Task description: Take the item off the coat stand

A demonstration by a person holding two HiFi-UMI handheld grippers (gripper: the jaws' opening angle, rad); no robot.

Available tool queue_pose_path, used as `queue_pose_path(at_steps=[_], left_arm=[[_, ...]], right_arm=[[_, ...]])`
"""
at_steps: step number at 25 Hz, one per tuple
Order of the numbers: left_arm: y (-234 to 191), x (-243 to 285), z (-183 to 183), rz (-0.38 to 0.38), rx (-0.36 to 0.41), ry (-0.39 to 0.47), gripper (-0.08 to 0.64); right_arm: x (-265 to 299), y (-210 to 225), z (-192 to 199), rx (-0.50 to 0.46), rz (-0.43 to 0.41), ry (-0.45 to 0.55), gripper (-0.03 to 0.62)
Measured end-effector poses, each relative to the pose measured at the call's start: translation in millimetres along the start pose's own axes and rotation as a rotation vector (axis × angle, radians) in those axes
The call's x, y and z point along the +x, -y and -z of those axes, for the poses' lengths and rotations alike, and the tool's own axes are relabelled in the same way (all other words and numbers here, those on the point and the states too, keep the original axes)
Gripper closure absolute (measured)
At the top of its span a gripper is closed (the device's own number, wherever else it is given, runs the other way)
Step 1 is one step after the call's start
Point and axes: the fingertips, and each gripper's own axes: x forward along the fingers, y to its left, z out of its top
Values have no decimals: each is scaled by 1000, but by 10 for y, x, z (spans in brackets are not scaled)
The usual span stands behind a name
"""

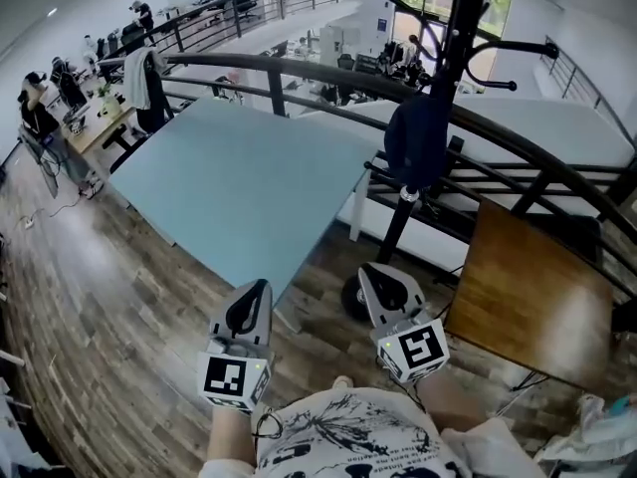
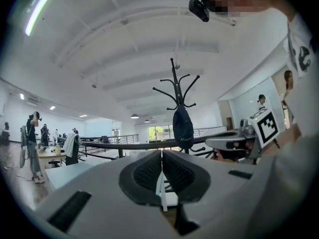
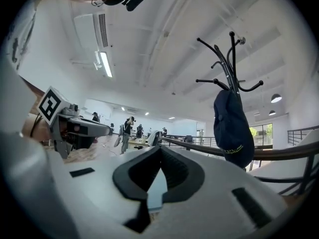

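Jaws of the left gripper (image 1: 251,307) and right gripper (image 1: 383,289) are pressed together, both empty. A navy cap (image 1: 416,139) hangs on the coat stand (image 1: 456,28), beyond both. Arriving closed risks merely knocking the cap off or rocking the stand.

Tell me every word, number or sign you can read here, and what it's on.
No words read clearly.
Dark cap on the coat stand: pale stitched lettering, too small to read.
Marker cubes: black-and-white square patterns, no letters.
Shirt print: nothing legible.
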Motion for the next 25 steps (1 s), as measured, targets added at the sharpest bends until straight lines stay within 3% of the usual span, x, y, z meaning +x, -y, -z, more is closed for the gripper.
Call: queue_pose_path(at_steps=[10,16,21,25], left_arm=[[-37,1496,-207,230,-21,23,555],[12,1982,-429,426,-14,12,555],[-208,2427,-513,565,8,49,555],[-241,2620,-546,641,-16,63,555]], right_arm=[[589,1085,-124,-21,220,-16,600],[615,1480,-428,-21,432,-10,599],[927,1733,-520,-30,592,2,597],[996,1811,-717,-61,668,24,473]])
